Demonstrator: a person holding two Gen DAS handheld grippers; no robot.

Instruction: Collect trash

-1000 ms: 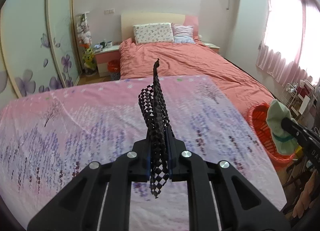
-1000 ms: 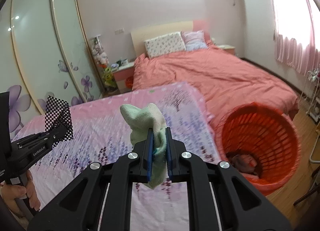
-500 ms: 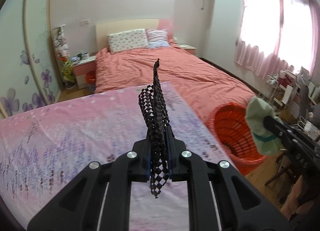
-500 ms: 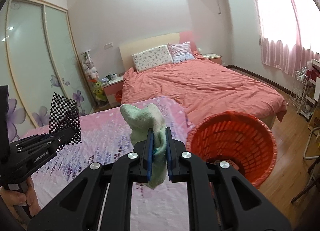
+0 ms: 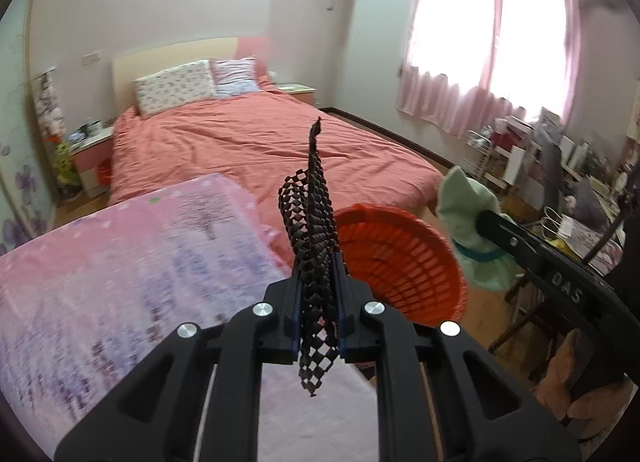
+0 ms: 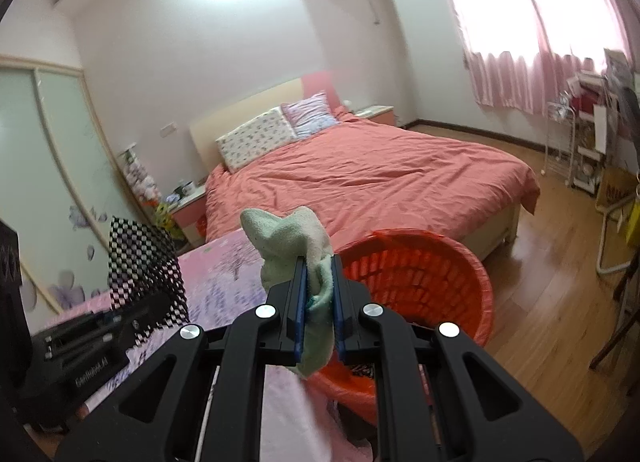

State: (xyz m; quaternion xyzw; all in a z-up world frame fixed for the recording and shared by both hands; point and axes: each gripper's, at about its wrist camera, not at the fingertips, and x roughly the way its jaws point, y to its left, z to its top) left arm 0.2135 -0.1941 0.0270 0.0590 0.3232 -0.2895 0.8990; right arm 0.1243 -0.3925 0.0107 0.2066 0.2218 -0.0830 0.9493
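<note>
Two grippers are seen, each clamped on a piece of cloth. From the left wrist, the left gripper (image 5: 318, 290) is closed on a black checked cloth (image 5: 312, 214) that stands up between its fingers, above the near edge of a pink sheet (image 5: 120, 262). An orange basket (image 5: 404, 262) sits just right of the sheet, on the floor, before the far red bed (image 5: 260, 142). At right, a green cloth (image 5: 466, 214) is held by the right gripper.

From the right wrist, the right gripper (image 6: 318, 294) is shut on the green cloth (image 6: 288, 238), near the basket's (image 6: 420, 274) left rim. The checked cloth (image 6: 140, 258) is seen at left.
</note>
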